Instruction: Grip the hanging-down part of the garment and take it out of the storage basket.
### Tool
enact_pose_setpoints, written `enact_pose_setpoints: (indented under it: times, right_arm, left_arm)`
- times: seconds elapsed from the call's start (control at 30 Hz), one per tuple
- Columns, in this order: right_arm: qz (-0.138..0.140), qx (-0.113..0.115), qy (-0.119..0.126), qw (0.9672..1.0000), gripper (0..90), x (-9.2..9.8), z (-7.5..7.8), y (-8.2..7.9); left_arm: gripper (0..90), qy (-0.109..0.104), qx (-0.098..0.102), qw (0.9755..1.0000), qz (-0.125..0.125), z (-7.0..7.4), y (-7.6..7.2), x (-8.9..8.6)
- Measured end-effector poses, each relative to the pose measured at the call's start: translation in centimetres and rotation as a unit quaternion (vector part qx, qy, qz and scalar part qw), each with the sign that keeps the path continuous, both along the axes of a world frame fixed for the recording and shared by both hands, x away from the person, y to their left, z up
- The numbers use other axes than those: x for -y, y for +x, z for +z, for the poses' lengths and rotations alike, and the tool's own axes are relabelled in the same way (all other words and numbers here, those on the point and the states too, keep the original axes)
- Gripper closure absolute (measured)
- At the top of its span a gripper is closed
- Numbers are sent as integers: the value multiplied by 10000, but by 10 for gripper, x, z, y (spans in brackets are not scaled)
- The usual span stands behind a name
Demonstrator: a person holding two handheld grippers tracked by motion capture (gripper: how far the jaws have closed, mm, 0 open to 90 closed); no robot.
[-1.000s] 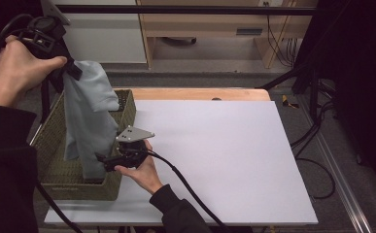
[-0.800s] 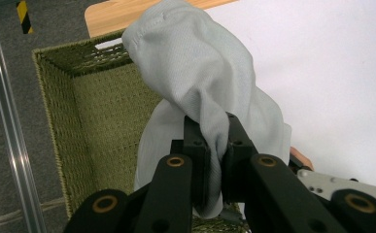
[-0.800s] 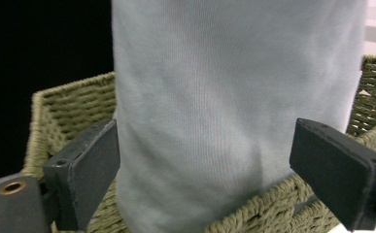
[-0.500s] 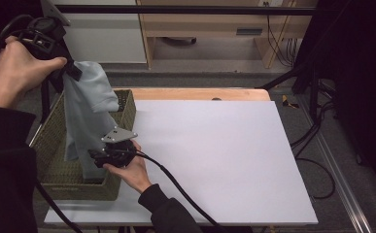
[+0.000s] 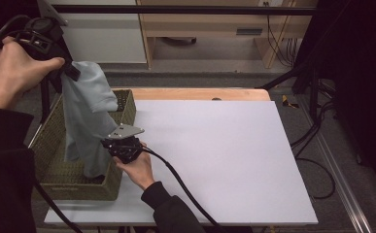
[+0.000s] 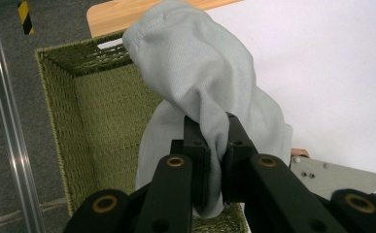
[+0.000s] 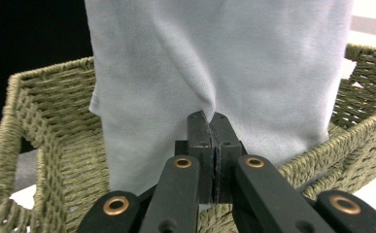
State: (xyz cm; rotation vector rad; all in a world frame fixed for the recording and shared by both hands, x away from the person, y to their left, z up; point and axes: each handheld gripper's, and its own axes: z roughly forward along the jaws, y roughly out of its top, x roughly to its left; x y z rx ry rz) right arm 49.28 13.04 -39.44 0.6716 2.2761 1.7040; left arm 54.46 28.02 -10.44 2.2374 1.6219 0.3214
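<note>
Soft grey knit cloth [image 5: 86, 121] hanging into woven olive basket [image 5: 54, 182], left gripper [image 6: 214, 145] pinching its top, right gripper [image 7: 213, 141], earlier wide beside it, just clamped on lower fold.

No text, label or number can be read anywhere.

At lower left and lower centre of the high view, both forearms wear black sleeves. The left tool [image 5: 71, 73] and right tool [image 5: 109, 144] are black, brass-riveted, each trailing a black cable; a grey three-cornered screwed plate tops the right one.
</note>
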Motion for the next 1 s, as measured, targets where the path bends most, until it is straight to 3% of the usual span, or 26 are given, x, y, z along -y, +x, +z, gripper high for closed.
enact_pose_setpoints:
  times: [0.33, 0.5, 1.0]
  right_arm:
    - [112, 222, 181, 9995, 900, 20, 15, -1]
    - [126, 297, 293, 9990, 900, 39, 30, -2]
    - [-130, 595, 589, 9964, 900, 91, 69, -10]
  left_arm:
    - [831, 15, 24, 10000, 30, 0, -1, -1]
    - [831, -8, 49, 10000, 57, 0, -2, -4]
    - [831, -31, 71, 9999, 88, -1, -4, -8]
